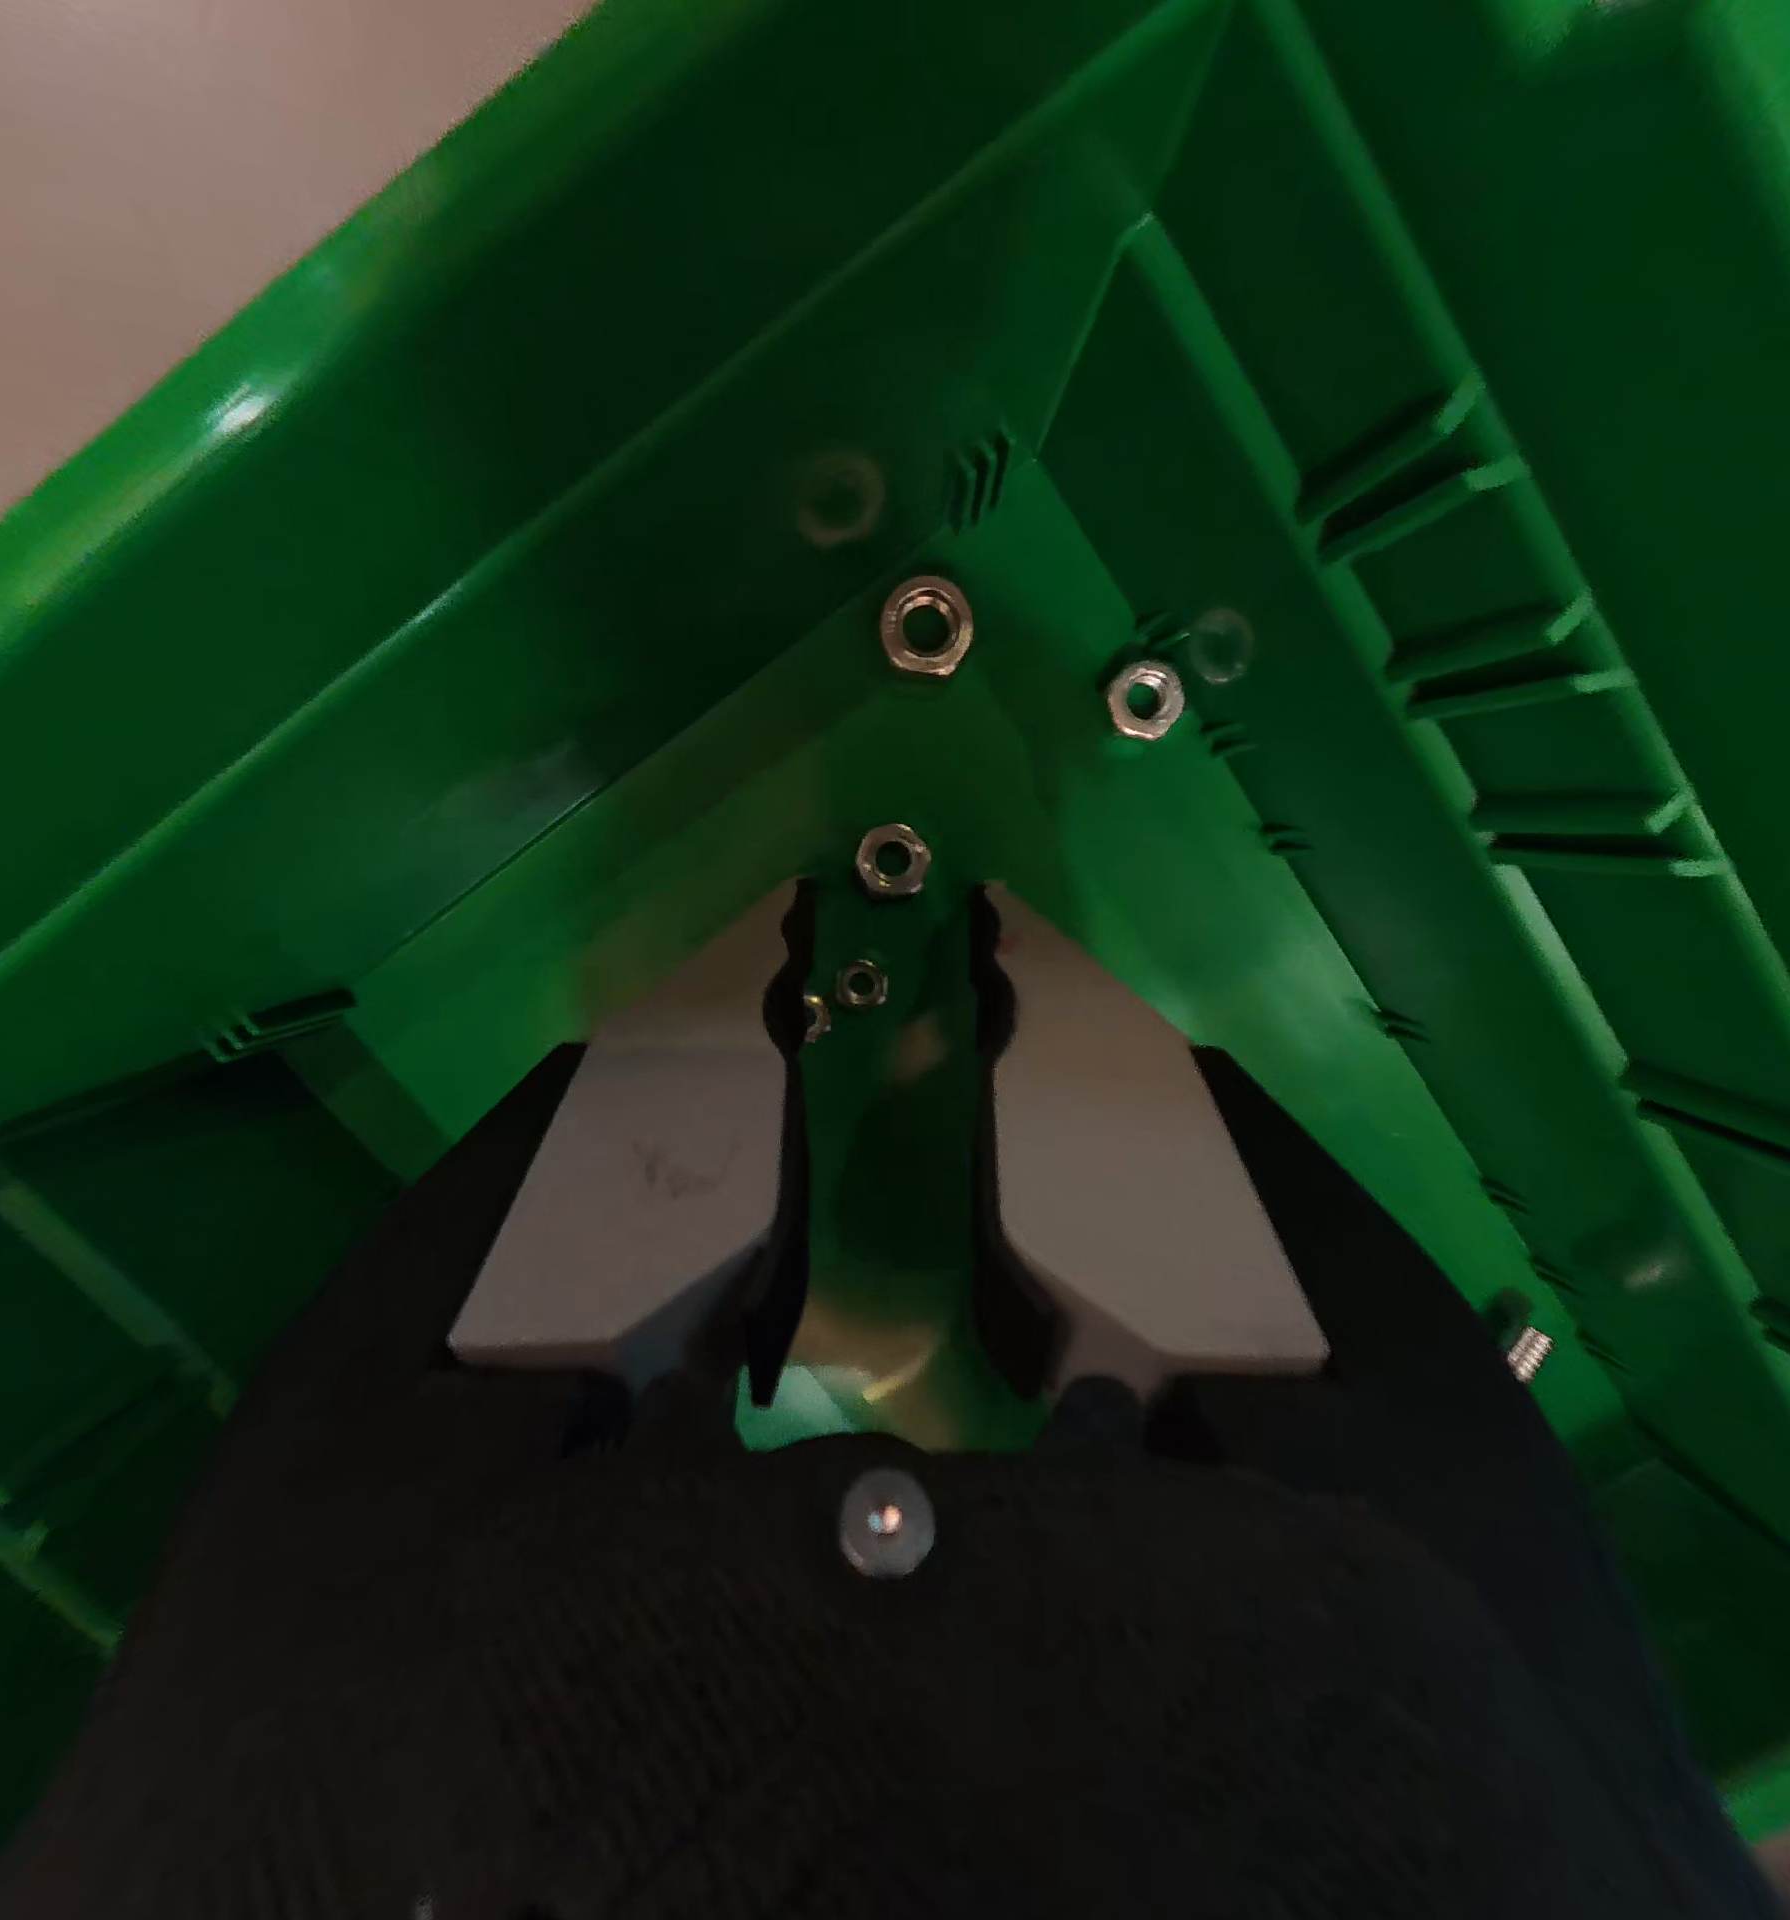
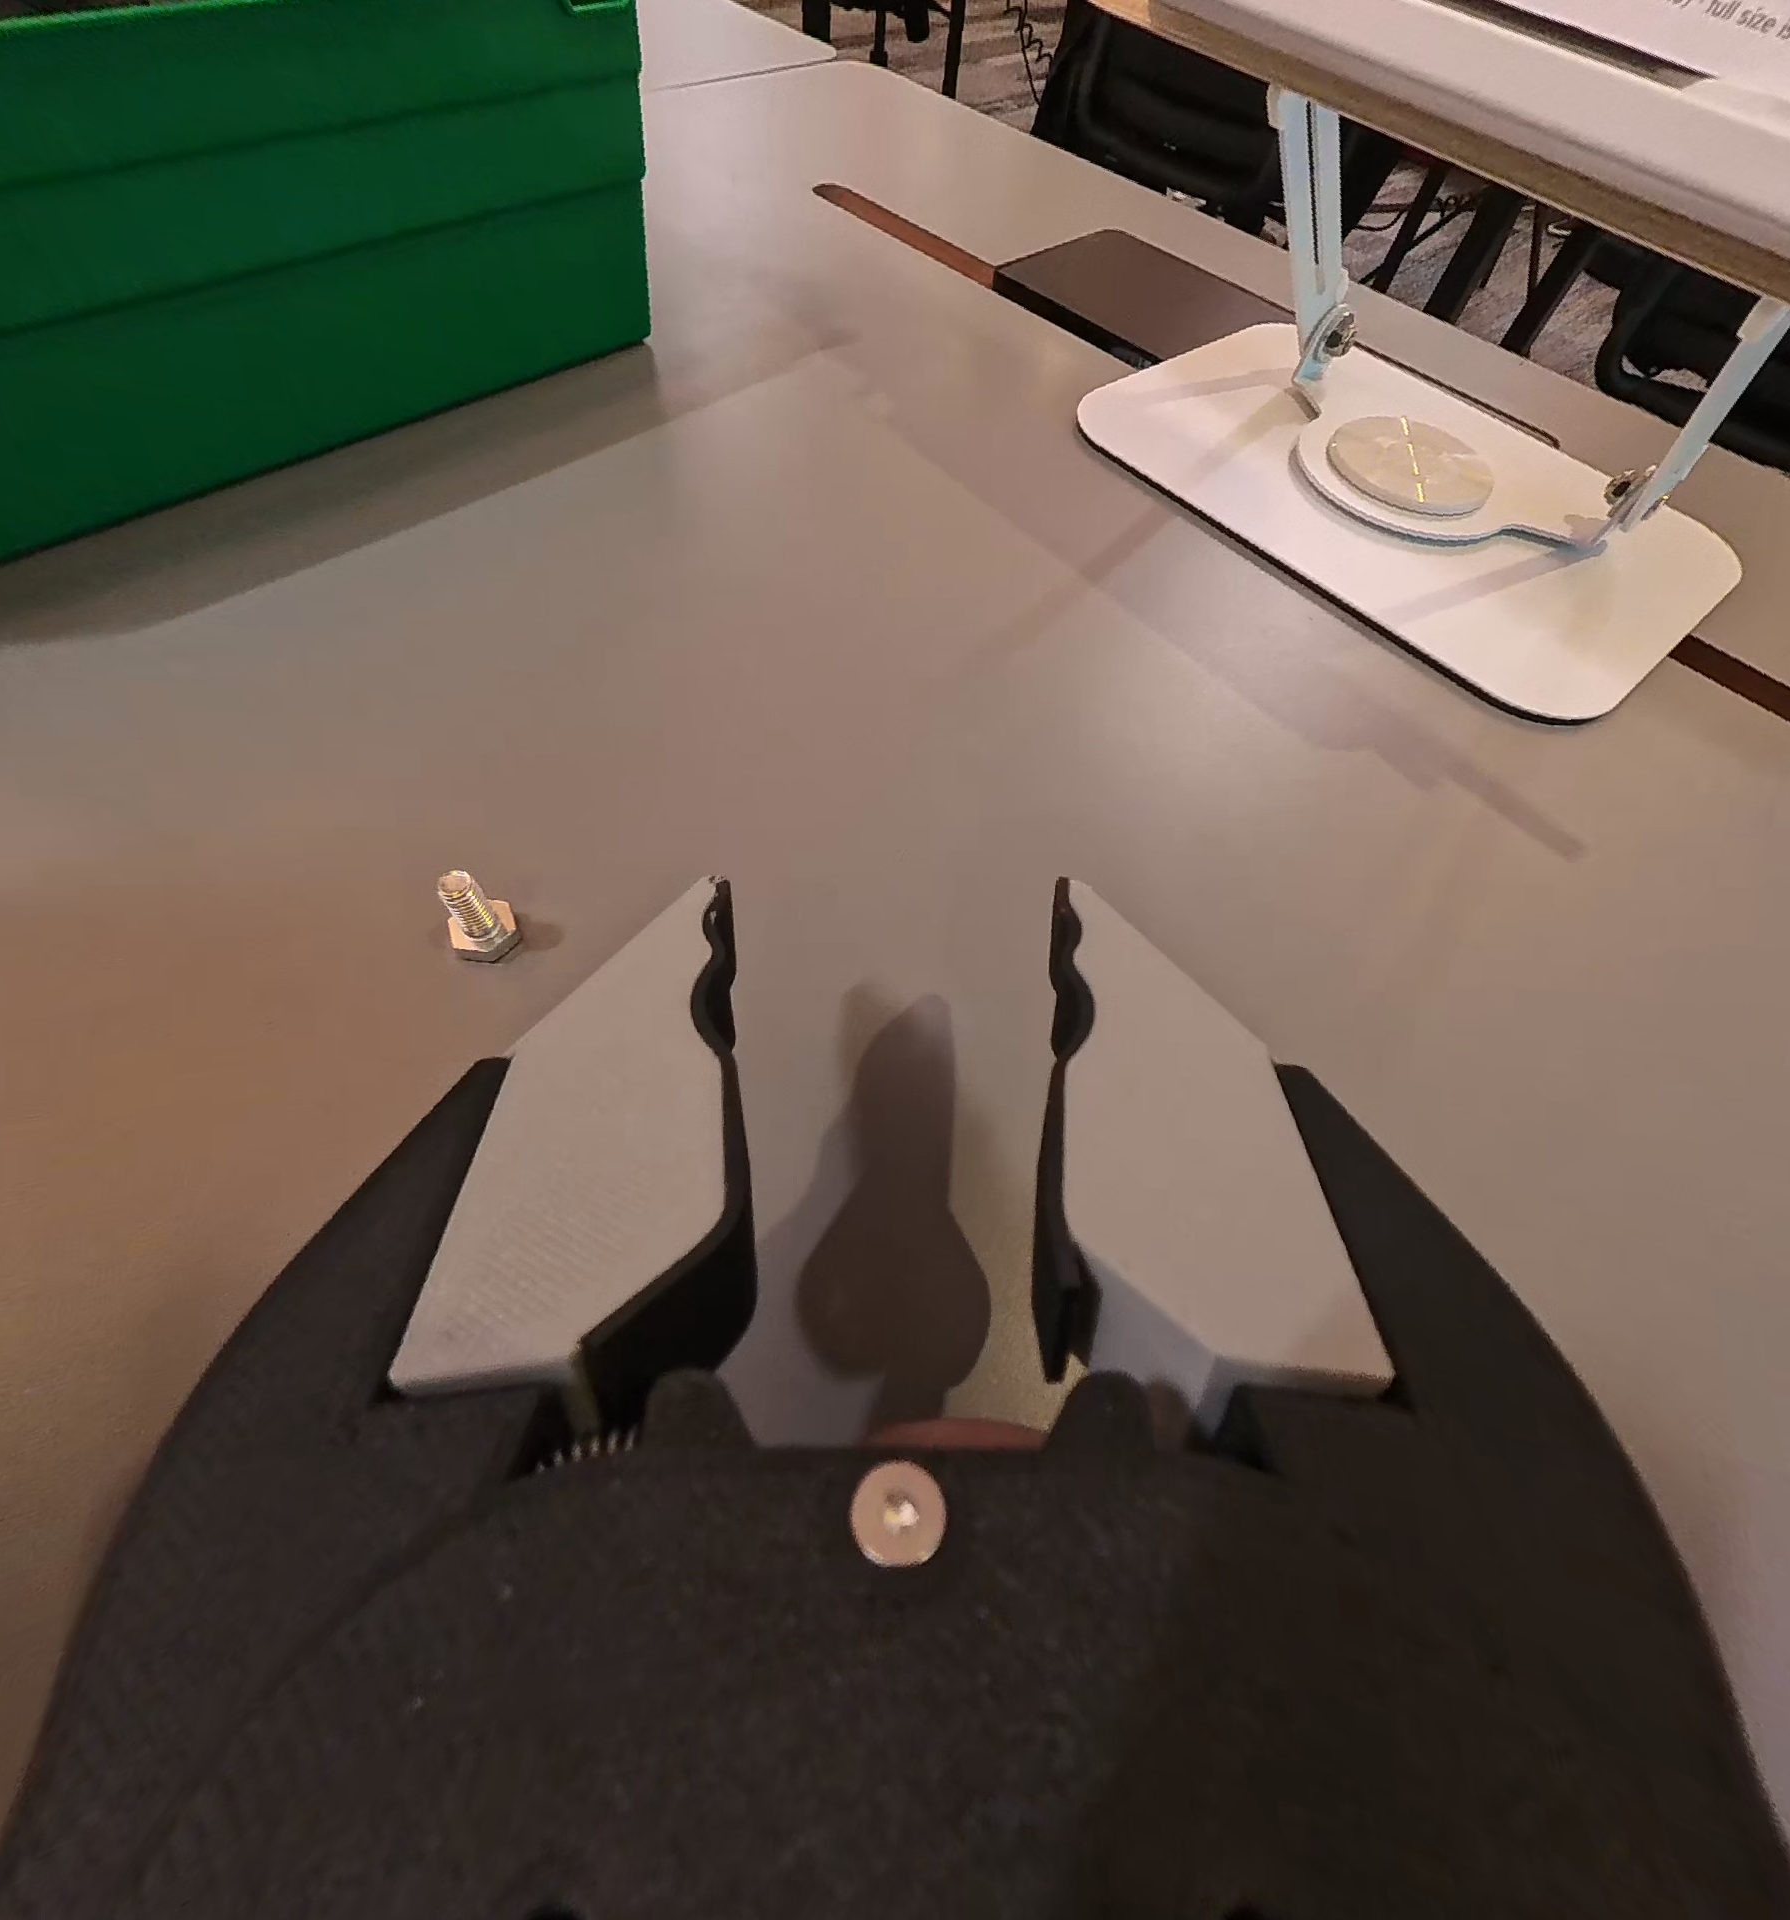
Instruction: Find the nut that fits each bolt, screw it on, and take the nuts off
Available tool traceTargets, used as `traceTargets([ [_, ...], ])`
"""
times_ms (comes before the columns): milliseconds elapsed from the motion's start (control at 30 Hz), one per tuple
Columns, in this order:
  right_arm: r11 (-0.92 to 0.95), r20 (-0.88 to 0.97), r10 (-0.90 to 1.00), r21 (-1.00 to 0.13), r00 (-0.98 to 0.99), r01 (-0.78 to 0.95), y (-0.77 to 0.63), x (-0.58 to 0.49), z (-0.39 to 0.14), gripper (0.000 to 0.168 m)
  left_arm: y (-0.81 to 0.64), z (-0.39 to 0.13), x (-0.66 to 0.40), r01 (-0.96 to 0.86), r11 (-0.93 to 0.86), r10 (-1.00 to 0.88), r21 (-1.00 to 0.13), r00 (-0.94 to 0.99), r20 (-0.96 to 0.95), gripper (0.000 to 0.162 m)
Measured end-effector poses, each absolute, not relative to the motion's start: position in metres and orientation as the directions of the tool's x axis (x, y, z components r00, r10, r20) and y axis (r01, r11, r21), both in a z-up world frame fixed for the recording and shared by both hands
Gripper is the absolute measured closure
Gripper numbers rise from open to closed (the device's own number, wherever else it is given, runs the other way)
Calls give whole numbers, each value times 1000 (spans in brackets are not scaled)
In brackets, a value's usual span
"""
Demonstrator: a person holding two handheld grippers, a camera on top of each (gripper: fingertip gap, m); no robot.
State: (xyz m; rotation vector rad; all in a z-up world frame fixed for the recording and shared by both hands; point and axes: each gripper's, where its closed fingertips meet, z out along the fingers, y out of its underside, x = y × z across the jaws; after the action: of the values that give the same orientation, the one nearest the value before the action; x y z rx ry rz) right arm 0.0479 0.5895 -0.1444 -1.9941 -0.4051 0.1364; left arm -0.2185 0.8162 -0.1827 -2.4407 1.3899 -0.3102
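Grey table [image 2: 974, 727]: silver hex bolt [image 2: 475, 925] upright on head.

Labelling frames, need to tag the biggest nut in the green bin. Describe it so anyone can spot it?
Look into the inner corner of the green bin in the left wrist view. Several loose silver hex nuts lie on its floor ahead of the left gripper. The biggest nut is the farthest in that line, nearest the corner, with the widest hole.

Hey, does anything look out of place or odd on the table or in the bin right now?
Nothing damaged or spilled. One bolt stands alone on its head on the table, apart from the nuts in the green bin.
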Motion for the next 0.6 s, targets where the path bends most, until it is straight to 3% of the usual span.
traceTargets([
  [333,-393,84,344,-892,935,224,589,48,-144,110,817,-184,-214,-804,-455,-869,-384,494,-5,150],
  [600,-385,90,344,-894,935,228,589,47,-143,110,813,-172,-214,-795,-439,-867,-418,497,-35,150],
])
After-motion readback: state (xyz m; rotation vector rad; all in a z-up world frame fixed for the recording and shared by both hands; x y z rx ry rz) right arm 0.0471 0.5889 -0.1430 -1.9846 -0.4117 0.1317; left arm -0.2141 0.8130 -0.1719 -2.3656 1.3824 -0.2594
